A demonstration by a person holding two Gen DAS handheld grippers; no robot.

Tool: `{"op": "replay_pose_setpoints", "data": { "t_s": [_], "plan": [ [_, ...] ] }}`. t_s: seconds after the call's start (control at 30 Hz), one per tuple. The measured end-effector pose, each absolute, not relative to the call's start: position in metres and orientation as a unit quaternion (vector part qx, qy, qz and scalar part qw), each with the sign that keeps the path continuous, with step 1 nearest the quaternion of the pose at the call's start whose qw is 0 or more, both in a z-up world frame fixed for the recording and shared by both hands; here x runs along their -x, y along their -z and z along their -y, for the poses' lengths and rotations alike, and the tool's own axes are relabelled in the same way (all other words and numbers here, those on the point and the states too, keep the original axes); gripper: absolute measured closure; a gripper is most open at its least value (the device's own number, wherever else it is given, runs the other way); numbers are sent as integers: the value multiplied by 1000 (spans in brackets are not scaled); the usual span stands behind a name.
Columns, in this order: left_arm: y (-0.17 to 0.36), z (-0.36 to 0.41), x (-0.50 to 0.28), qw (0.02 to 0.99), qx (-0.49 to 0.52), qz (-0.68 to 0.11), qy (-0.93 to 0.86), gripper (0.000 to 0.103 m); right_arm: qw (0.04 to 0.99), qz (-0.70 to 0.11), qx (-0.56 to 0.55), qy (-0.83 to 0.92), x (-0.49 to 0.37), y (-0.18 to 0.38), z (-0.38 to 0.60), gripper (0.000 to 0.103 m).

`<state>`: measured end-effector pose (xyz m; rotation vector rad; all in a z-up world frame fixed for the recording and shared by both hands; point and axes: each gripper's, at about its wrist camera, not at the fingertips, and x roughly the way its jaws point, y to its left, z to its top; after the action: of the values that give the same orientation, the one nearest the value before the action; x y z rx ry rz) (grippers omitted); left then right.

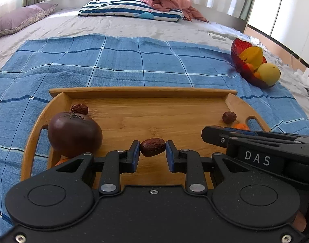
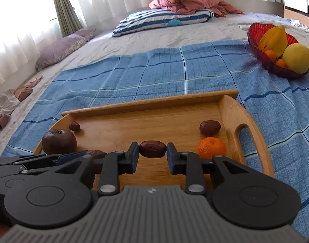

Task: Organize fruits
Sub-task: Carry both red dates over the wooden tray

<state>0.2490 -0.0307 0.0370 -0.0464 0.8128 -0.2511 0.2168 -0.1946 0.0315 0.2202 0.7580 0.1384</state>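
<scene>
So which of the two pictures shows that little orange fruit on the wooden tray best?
The right wrist view: the mandarin sits whole near the tray's right handle. In the left wrist view only a sliver peeks out behind the right claw.

A bed [image 1: 118,26] fills the frame; blue cloth [image 1: 113,60] across the middle, pillows [image 1: 130,10] at top.
</scene>
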Motion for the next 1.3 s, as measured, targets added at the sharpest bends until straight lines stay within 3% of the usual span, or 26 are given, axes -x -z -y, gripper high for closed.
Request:
{"op": "replay_pose_setpoints", "data": {
  "t_s": [1.3],
  "plan": [
    [-23,36,-262,907,8,-408,108,77,902,-423,-51,-69,-236,-28,187,65]
  ]
}}
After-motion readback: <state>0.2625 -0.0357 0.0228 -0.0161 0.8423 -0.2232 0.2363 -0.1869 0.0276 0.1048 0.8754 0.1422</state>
